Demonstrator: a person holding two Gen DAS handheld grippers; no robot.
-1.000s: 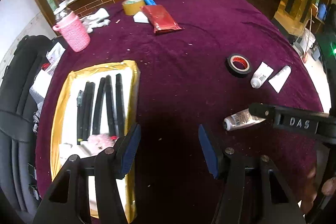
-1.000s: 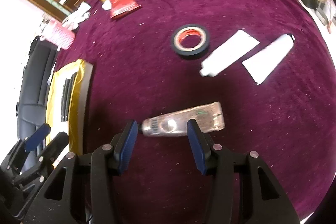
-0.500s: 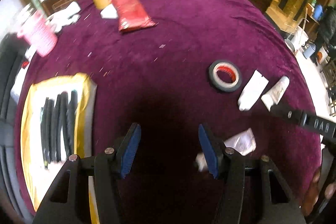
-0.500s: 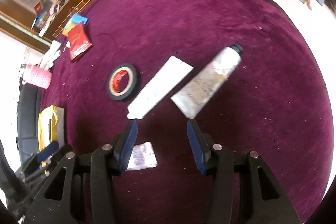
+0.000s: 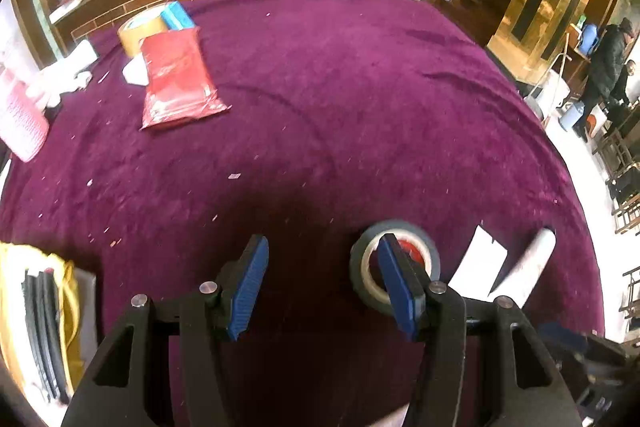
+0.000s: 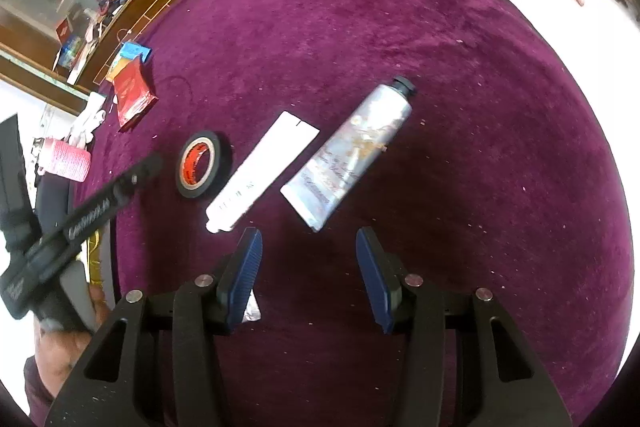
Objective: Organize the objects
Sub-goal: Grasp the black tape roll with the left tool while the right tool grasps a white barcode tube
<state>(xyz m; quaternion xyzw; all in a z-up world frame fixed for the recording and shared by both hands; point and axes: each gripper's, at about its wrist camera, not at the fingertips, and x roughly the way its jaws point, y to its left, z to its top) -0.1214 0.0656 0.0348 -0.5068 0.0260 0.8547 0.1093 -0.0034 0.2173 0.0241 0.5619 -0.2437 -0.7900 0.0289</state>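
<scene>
On the purple tablecloth lie a black tape roll (image 6: 203, 164), a white tube (image 6: 262, 172) and a silver tube (image 6: 352, 152), side by side. My right gripper (image 6: 309, 267) is open and empty just short of the two tubes. A small silver tube end (image 6: 251, 311) shows behind its left finger. My left gripper (image 5: 322, 285) is open and empty; its right finger overlaps the tape roll (image 5: 420, 259) in the left wrist view. The white tube (image 5: 480, 263) and the silver tube (image 5: 532, 263) lie to the right of it. The left gripper's body also shows in the right wrist view (image 6: 80, 211).
A gold tray (image 5: 12, 307) with black sticks sits at the left edge. A red packet (image 5: 176, 83), a yellow tape roll (image 5: 140, 31), a blue box (image 5: 178, 15) and a pink cup (image 5: 18, 123) lie at the far left. The table edge curves close on the right.
Both grippers have swung right and forward. The tape roll and two tubes came near both grippers; the small silver tube slid behind the right gripper's left finger, and the tray moved to the left edge.
</scene>
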